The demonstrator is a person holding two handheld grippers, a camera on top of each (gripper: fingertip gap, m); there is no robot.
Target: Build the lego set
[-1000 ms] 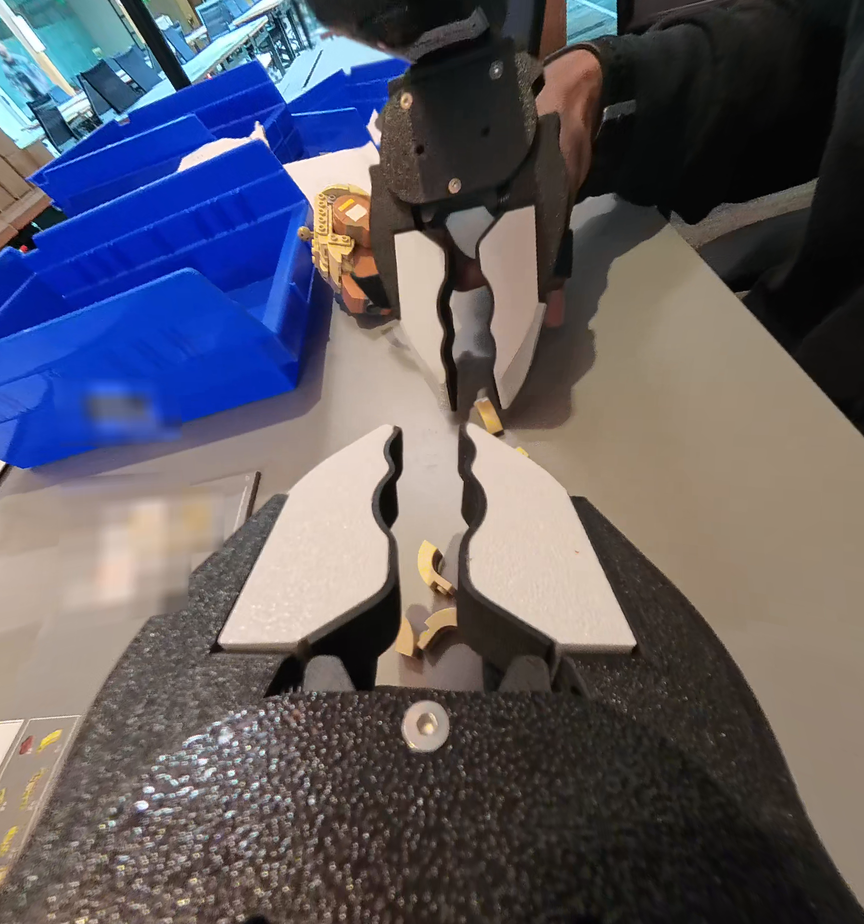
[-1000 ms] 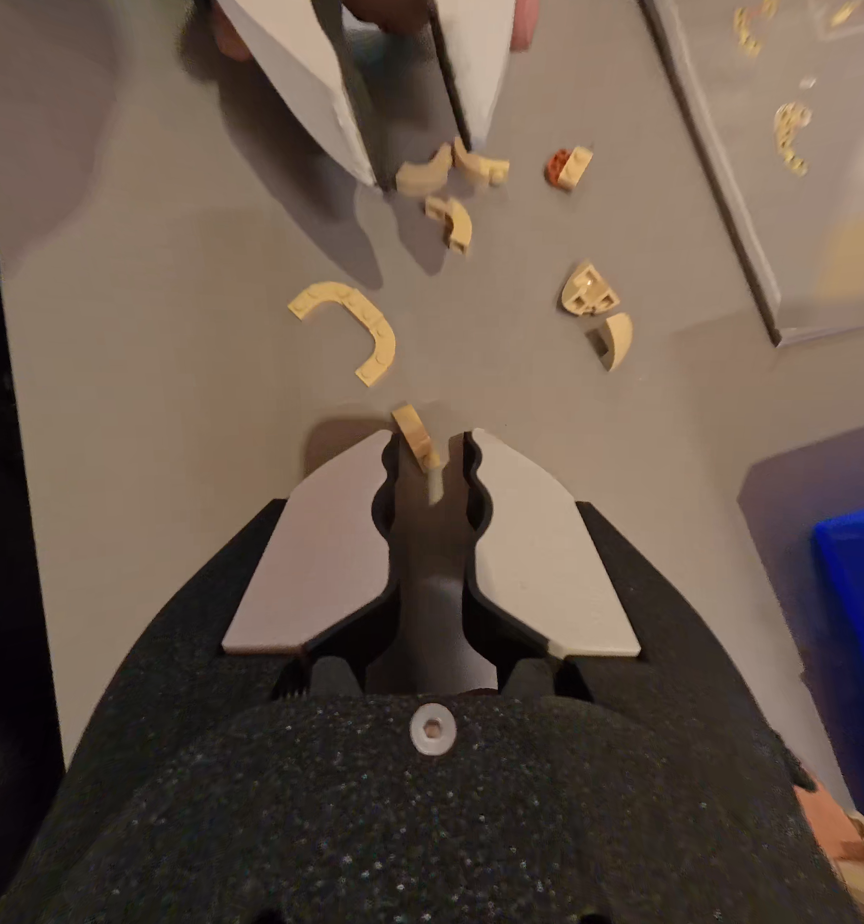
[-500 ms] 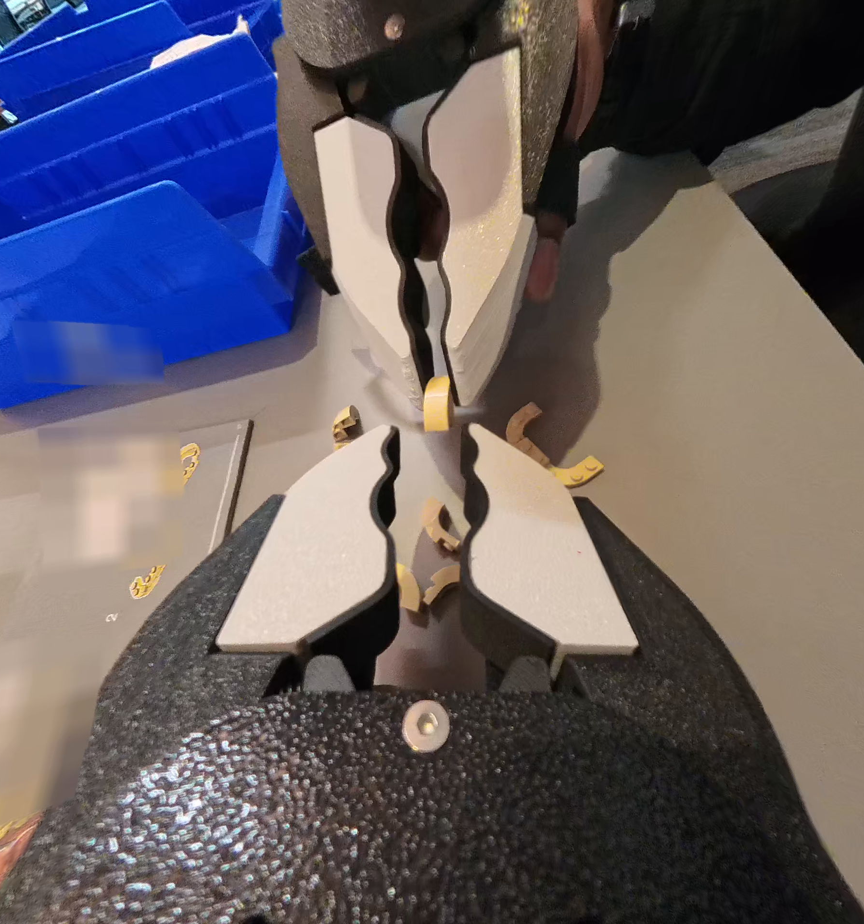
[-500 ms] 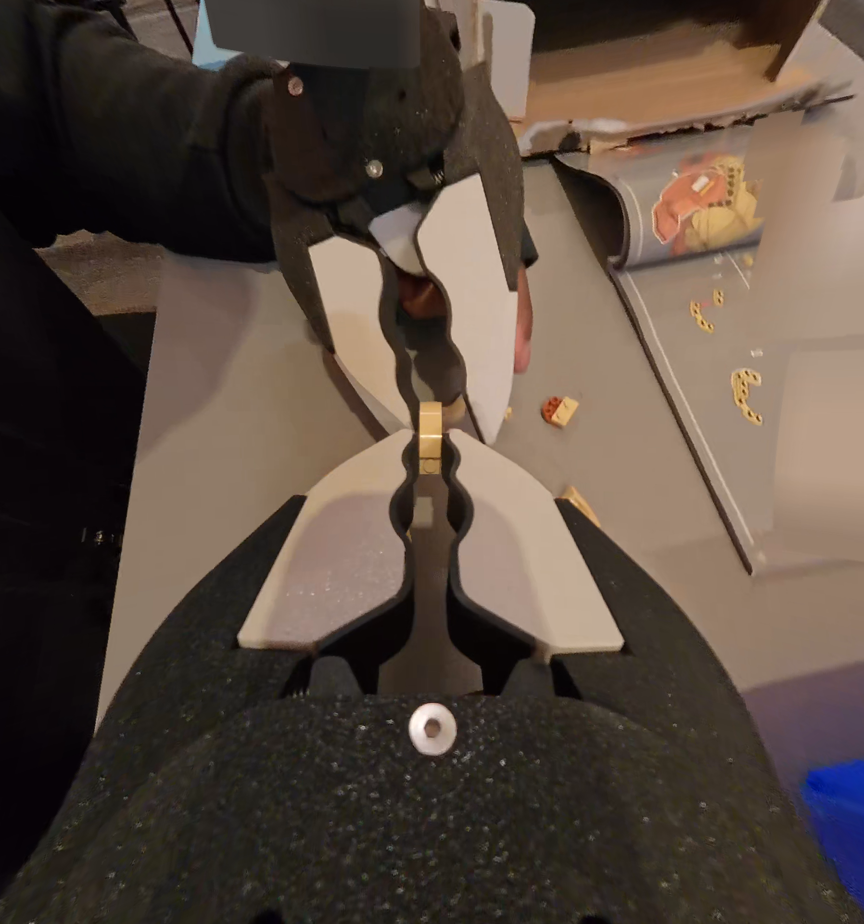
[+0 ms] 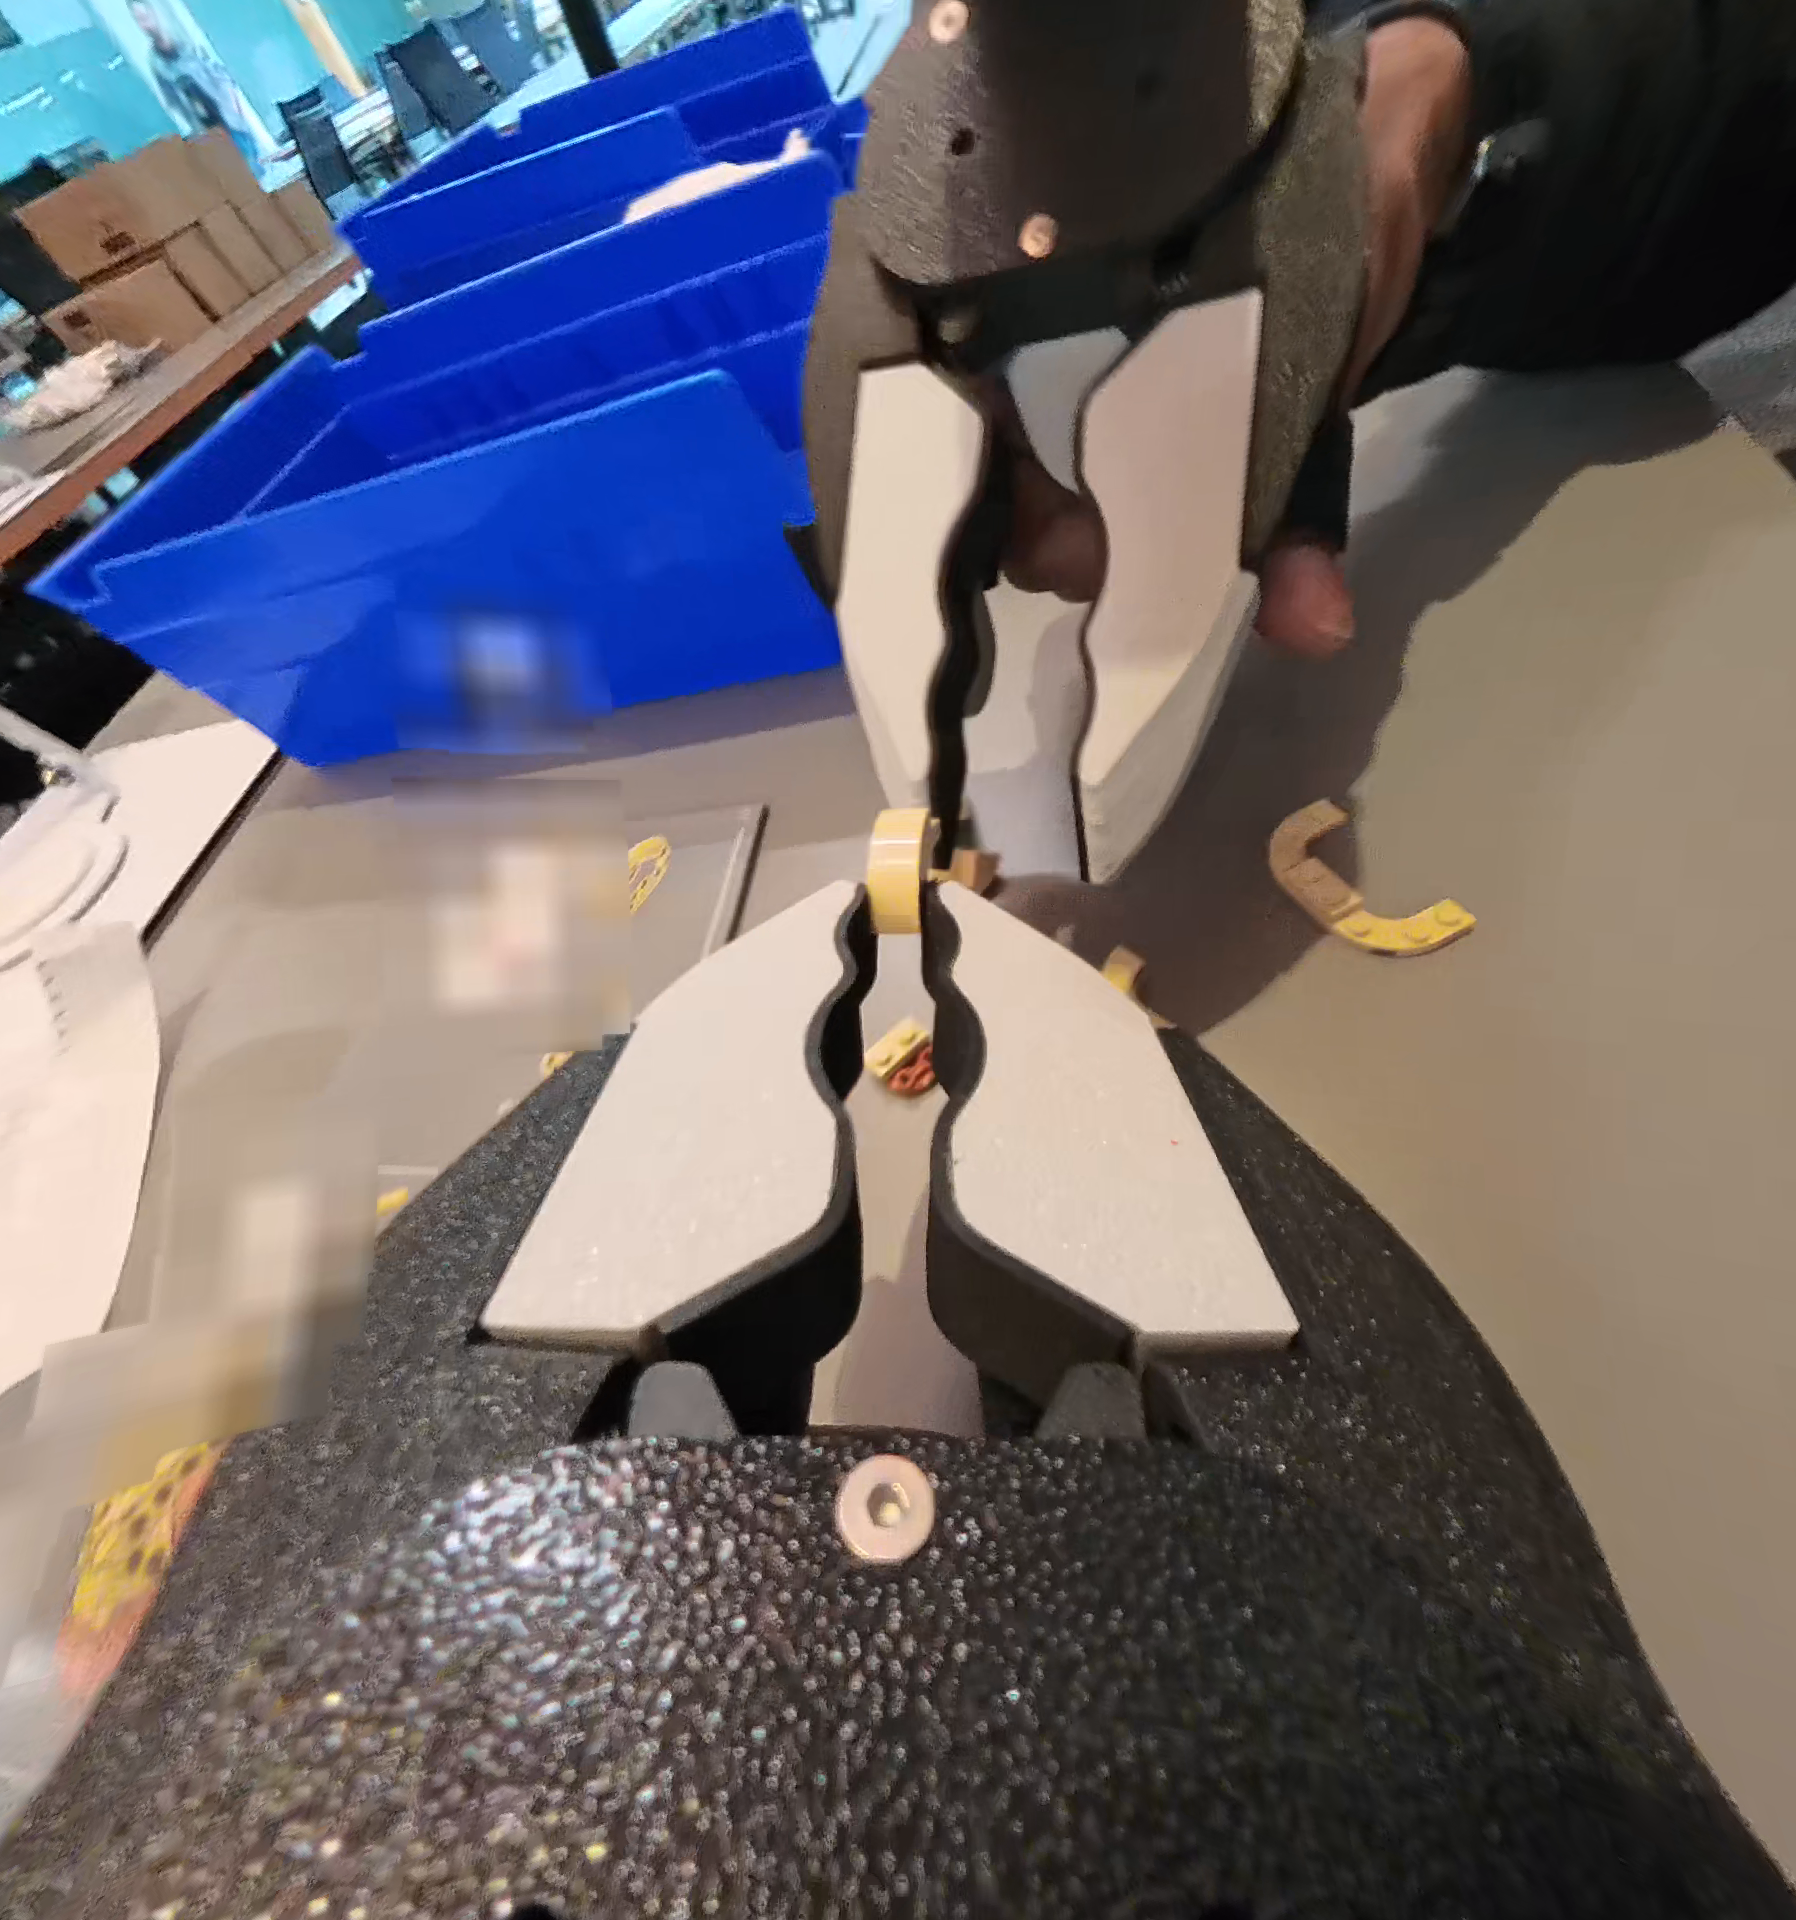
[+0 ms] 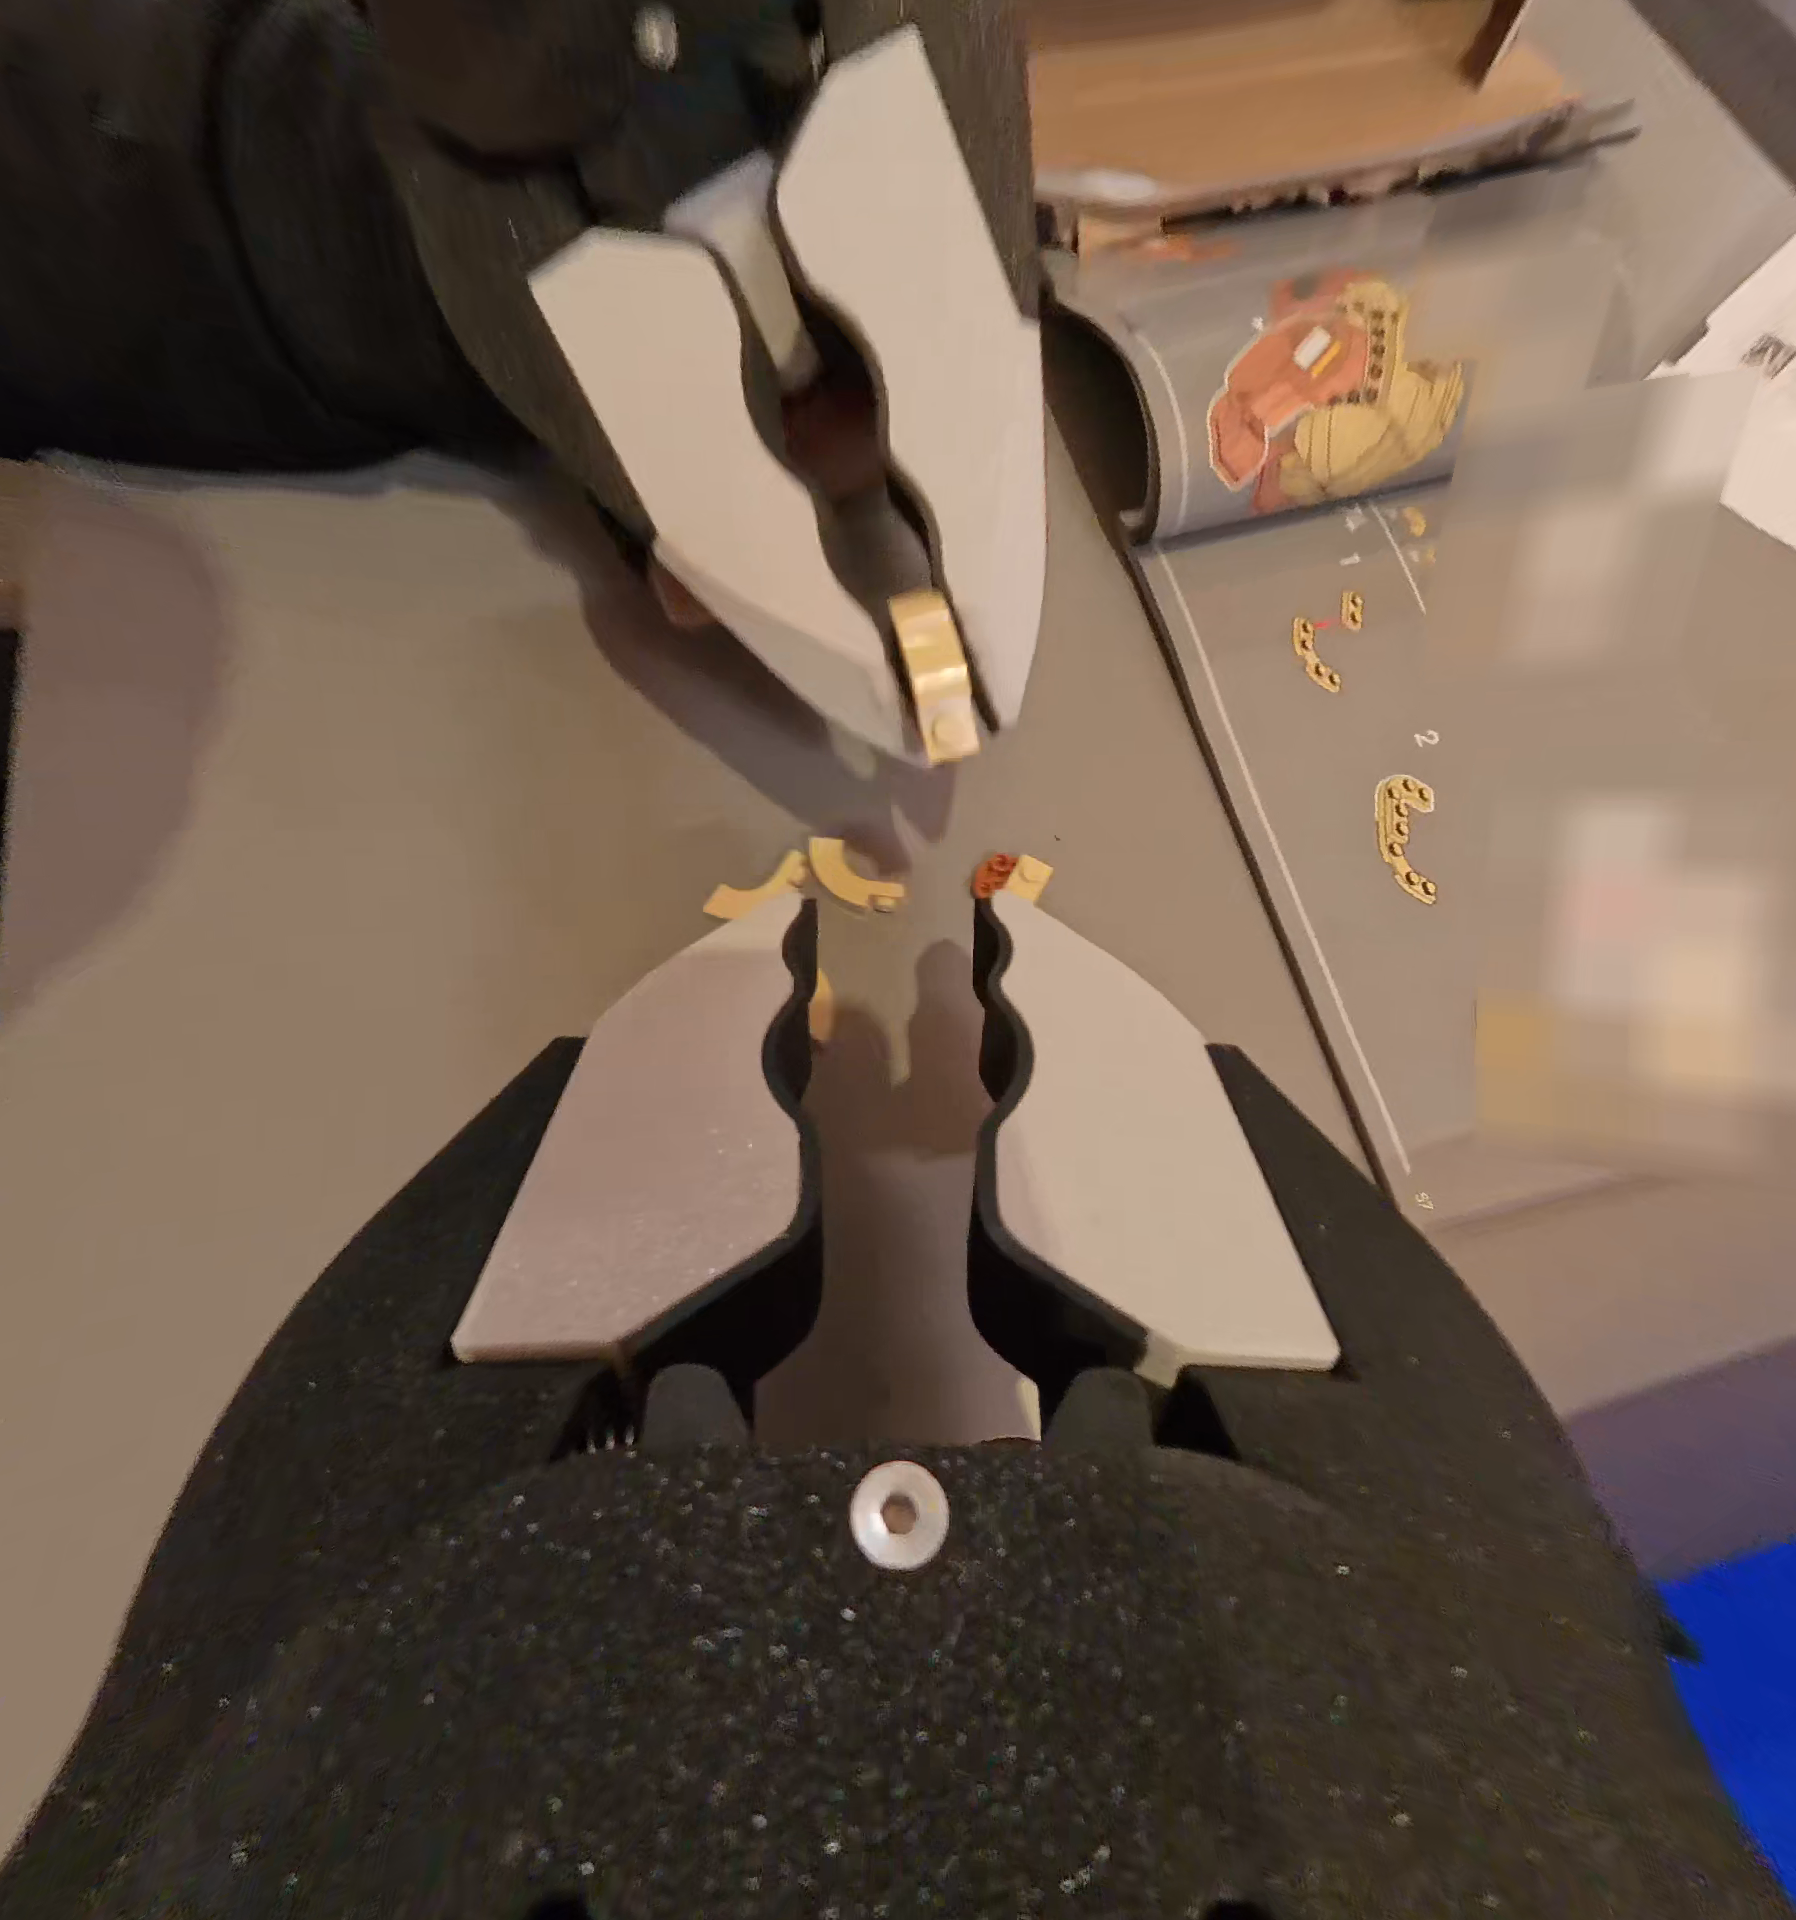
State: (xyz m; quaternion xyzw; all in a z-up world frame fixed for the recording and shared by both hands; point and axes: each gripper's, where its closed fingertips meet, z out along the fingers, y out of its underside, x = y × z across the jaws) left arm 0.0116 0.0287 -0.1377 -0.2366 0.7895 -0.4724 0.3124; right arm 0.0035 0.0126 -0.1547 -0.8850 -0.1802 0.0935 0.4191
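My left gripper [image 5: 899, 899] is shut on a small tan curved brick [image 5: 896, 871], pinched upright at its fingertips above the grey table [image 5: 1496, 1039]. The right wrist view shows the same brick [image 6: 930, 665] clamped between the left gripper's tips. My right gripper [image 6: 894, 914] is open and empty, with its tips a little back from the brick. In the left wrist view the right gripper [image 5: 1019, 847] stands open just behind the brick, held by a person's hand [image 5: 1299, 603].
Loose tan curved pieces [image 6: 842, 883] and an orange-and-tan piece [image 6: 1013, 878] lie on the table below the grippers. A larger tan arch plate [image 5: 1351, 883] lies to the right. Blue bins [image 5: 478, 540] stand at the left. An open instruction booklet [image 6: 1393, 727] lies beside a cardboard box [image 6: 1289, 104]. Only a small space, under 4 cm, lies between the two pairs of fingers.
Half a second ago my right gripper held the tan brick and my left was open. My left has since closed on it, and my right has opened and let go.
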